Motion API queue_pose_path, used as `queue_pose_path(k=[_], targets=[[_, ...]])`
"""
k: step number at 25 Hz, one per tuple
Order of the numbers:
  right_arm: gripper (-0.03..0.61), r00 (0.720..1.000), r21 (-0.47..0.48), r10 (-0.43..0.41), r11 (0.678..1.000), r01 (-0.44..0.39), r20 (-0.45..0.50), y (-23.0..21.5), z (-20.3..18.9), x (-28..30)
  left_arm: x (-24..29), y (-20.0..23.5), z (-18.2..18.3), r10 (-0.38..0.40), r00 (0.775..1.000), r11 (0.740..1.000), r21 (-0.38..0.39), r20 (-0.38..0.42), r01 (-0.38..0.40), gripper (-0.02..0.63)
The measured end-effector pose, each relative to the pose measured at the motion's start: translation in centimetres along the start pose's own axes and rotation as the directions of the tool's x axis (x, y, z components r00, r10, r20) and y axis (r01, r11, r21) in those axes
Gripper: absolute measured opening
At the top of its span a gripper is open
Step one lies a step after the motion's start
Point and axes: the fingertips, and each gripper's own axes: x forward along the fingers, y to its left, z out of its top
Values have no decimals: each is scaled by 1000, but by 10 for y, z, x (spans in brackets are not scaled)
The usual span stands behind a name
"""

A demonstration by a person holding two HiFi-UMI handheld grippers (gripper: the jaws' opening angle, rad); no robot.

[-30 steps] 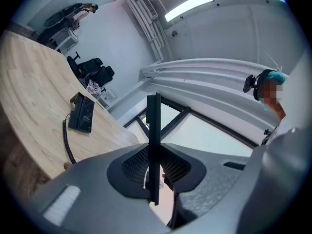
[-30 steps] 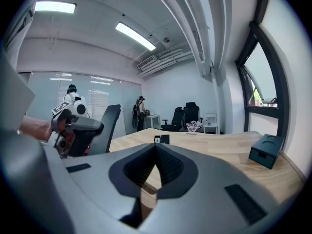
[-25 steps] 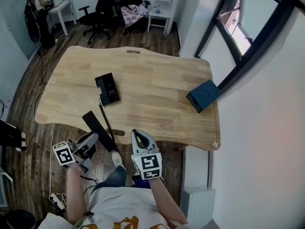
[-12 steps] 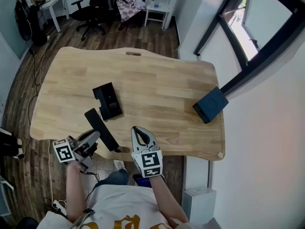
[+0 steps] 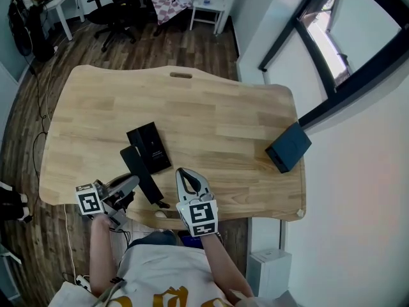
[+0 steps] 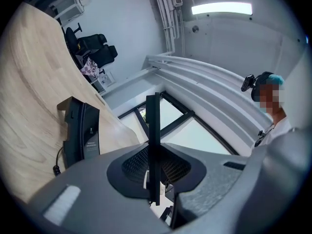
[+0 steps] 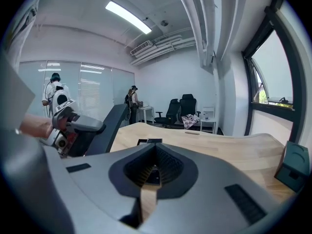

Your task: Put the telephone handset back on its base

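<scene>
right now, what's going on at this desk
A person works with a gripper in each hand. The left gripper is clamped on the black telephone handset, holding it just beside its base on the wooden table, not yet seated. The right gripper is shut and empty, near the table's front edge.

We're in an office here: black swivel chairs at the far end, a white desk far left, glass partition, strip light overhead, big window right, wide wooden table near
</scene>
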Motion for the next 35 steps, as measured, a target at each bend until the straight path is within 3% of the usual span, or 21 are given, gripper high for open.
queue_pose_path(k=[9, 35], targets=[[6, 1000, -12, -17, 1000, 17, 6, 7, 10, 30, 2, 17, 23, -39, 998, 999, -20, -40, 39, 69], [6, 998, -1, 59, 998, -59, -30, 12, -13, 62, -2, 53, 19, 9, 999, 998, -59, -39, -12, 69]])
